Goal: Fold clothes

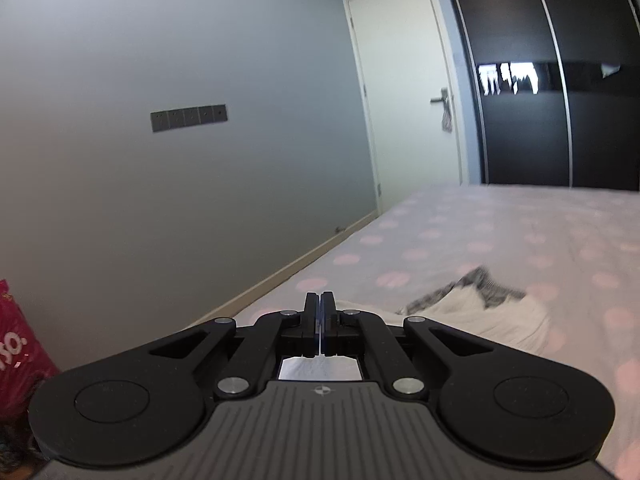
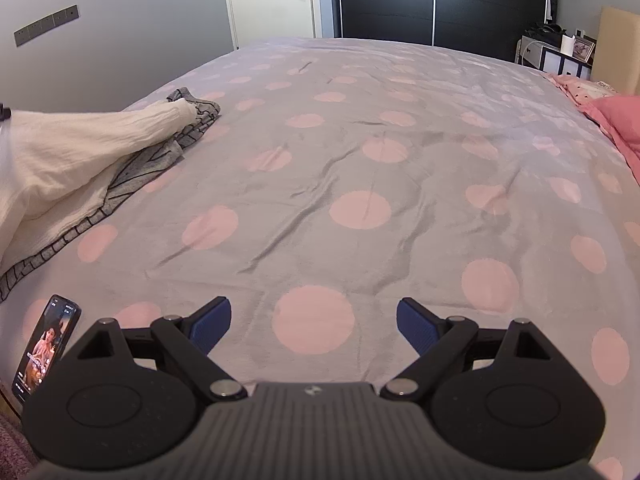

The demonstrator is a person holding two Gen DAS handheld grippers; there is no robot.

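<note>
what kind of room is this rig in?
Almost certainly a home bedroom: a wide bed under a grey sheet with pink polka dots, a dark sliding-door wardrobe past its far end beside a cream door with a lever handle, and a pink pillow at the right edge.

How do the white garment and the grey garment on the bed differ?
The white garment is plain and crinkled; the grey garment carries dark lines. The white garment lies on top; the grey garment lies under it, and only its edge shows. The white garment looks bulkier; the grey garment lies flatter. Both rest at the left side of the bed.
</note>
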